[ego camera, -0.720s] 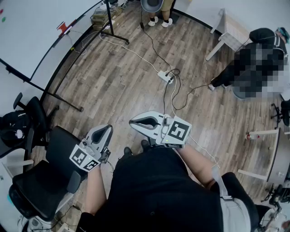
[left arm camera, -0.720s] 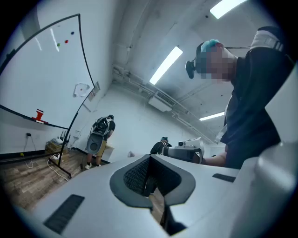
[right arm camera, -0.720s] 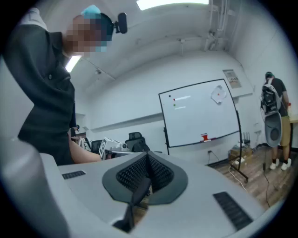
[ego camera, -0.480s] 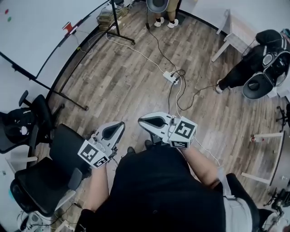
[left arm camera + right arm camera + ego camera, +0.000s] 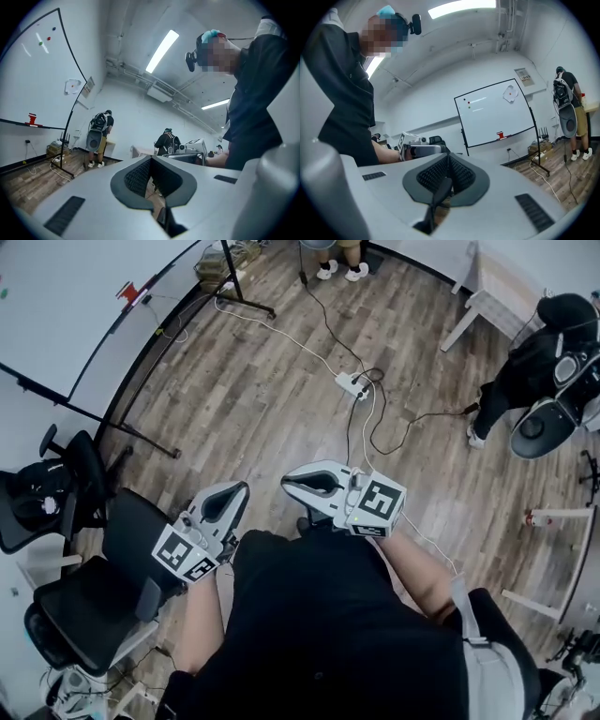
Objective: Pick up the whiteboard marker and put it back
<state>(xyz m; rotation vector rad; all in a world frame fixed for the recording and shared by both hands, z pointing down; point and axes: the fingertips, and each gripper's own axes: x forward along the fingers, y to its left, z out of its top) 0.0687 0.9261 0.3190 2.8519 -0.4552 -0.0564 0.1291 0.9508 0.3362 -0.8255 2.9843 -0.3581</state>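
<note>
The room is a plain workspace with a wood-plank floor (image 5: 262,399), and its main landmark is the whiteboard (image 5: 56,306), which stands on a black stand along the left side. A small red thing (image 5: 127,290) sits on the whiteboard's ledge. The whiteboard marker is too small to pick out, so it cannot be told whether it is that red thing or lies beside it. Well apart from the whiteboard, close against the person's dark torso, the left gripper (image 5: 234,491) and the right gripper (image 5: 292,482) are held level above the floor. Both have their jaws pressed together with nothing between them. Out past the grippers, to the right of the whiteboard's far end, a white power strip (image 5: 352,383) lies on the planks, with cables trailing from it, one toward the whiteboard's stand. A black office chair (image 5: 103,587) stands below the whiteboard's near end, just beside the left gripper. Across the room from the whiteboard, a person in dark clothes (image 5: 525,362) bends near a pale table (image 5: 487,292).
</note>
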